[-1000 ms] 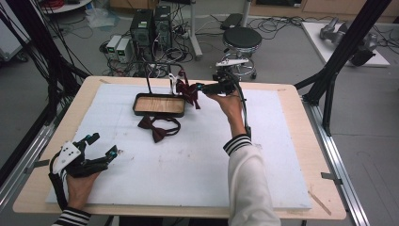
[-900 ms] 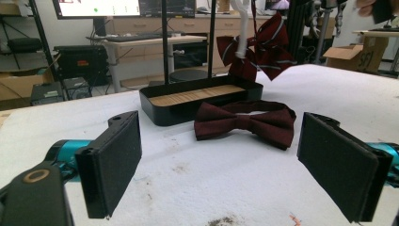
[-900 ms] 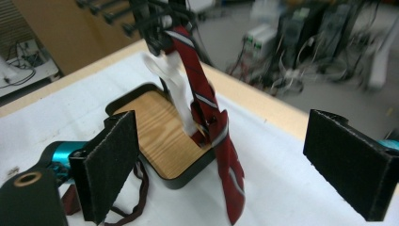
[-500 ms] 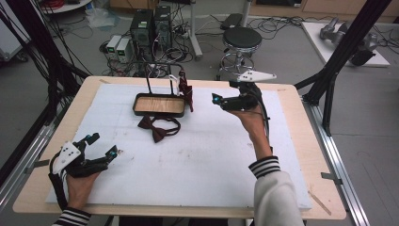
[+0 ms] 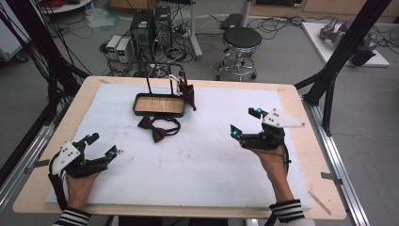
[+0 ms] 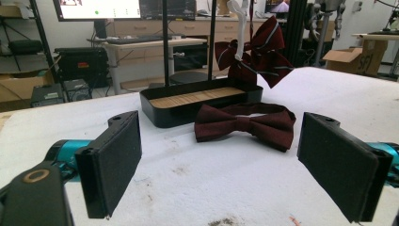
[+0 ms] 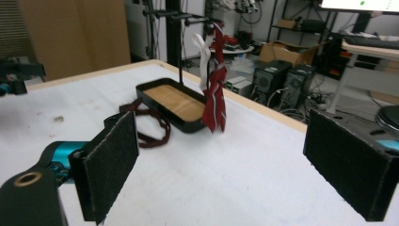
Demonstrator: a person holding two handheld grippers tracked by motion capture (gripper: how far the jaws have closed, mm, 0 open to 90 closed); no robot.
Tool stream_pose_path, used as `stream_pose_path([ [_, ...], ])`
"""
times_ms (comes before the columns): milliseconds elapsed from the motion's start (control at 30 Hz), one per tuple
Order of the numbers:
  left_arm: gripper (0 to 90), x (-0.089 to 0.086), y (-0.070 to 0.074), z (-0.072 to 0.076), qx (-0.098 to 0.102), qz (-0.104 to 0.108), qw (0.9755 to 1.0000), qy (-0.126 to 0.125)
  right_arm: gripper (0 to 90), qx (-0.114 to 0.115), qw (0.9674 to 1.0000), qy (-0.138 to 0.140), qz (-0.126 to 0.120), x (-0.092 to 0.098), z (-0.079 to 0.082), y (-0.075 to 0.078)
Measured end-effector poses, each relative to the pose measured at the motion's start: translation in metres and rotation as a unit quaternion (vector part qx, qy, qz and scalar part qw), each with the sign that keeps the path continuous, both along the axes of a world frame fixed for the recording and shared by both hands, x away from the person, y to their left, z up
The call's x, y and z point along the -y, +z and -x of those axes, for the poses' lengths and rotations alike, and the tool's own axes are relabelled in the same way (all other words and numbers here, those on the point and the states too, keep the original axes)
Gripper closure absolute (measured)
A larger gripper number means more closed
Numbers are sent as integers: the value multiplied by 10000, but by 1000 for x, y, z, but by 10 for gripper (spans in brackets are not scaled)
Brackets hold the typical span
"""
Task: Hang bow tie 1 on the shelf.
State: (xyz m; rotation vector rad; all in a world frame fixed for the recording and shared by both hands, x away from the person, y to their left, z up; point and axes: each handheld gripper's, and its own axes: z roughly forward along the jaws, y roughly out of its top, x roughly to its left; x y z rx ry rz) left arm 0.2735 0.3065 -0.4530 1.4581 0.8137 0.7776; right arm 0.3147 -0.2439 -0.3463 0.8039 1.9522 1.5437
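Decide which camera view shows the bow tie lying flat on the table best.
The left gripper view: the flat bow tie lies close, front-on, showing both wings and the knot. The high view shows it small, before the black tray. The right gripper view shows mainly its strap, partly behind a jaw.

Round stool (image 5: 241,39) and computer towers (image 5: 151,26) beyond table (image 5: 282,92)

**A cluttered lab behind the table**

Grey floor (image 5: 282,52) strewn with cables. Two computer towers (image 5: 151,26) stand beyond the table's far edge, a black round stool (image 5: 241,38) to their right. Black frame posts (image 5: 350,44) flank the wooden table (image 5: 301,108). Desks with monitors (image 6: 96,8) line the wall.
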Motion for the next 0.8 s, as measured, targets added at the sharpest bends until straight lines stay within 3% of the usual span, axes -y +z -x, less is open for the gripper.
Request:
stream_pose_path([
  [133, 146, 0, 0, 0, -3, 16, 10000, 4, 101, 197, 9995, -171, -168, 9, 19, -20],
  [200, 146, -1, 0, 0, -2, 13, 10000, 5, 101, 297, 9992, -243, -135, 12, 27, -30],
  [433, 146, 0, 0, 1, 21, 12, 10000, 19, 101, 347, 9980, -419, -334, 21, 44, -58],
  [500, 146, 0, 0, 1, 26, 15, 10000, 24, 101, 198, 9982, -480, -308, 22, 44, -61],
  [700, 146, 0, 0, 1, 40, 20, 10000, 18, 101, 329, 9979, -491, -254, 16, 49, -60],
  [800, 146, 0, 0, 1, 40, 23, 10000, 22, 101, 218, 9981, -517, -267, 18, 49, -61],
])
